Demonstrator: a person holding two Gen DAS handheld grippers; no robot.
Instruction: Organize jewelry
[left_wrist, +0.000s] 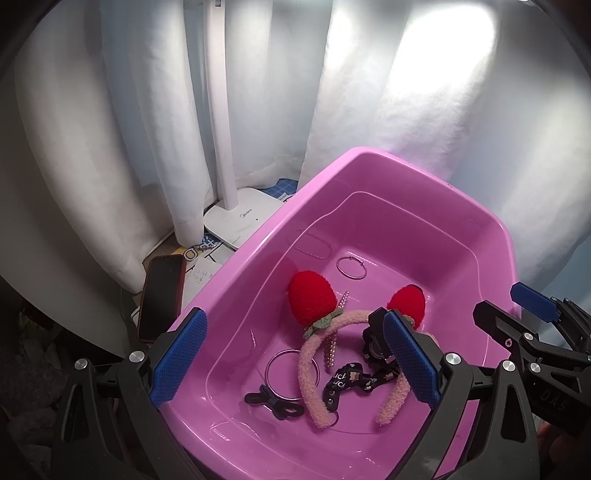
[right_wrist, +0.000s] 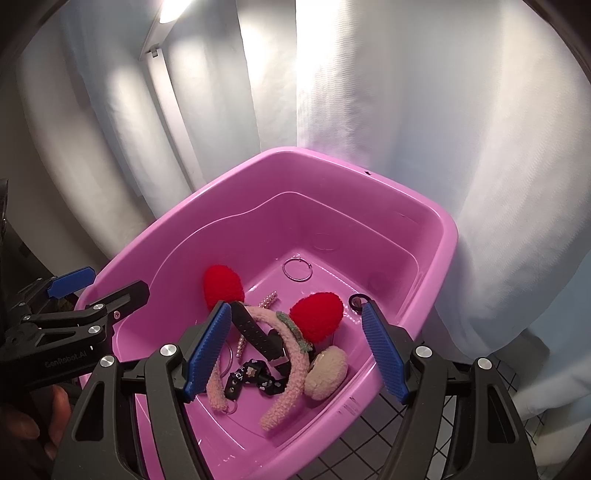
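Looking at it now, pretty much everything seems to be in the pink tub (left_wrist: 491, 236) already. The fuzzy headband (left_wrist: 314, 354) with red strawberry ears lies across the middle, with a pearl clip (left_wrist: 338, 325) running under it, a black patterned strap (left_wrist: 354, 382) over it, a black bow clip (left_wrist: 273, 400) near the front, and a thin hoop (left_wrist: 351, 267) alone toward the back. A beige puff (right_wrist: 327, 373) sits by the right wall.

Left gripper (left_wrist: 295, 362) hangs over the tub with jaws wide, nothing between them. Right gripper (right_wrist: 295, 354) is the same, spread wide and empty.

My guess is the gathering part is basically done. Nothing is sorted inside though, it's all one tangled heap, so if tidy means separated, that's left. Can't see whether any jewelry sits outside the tub.
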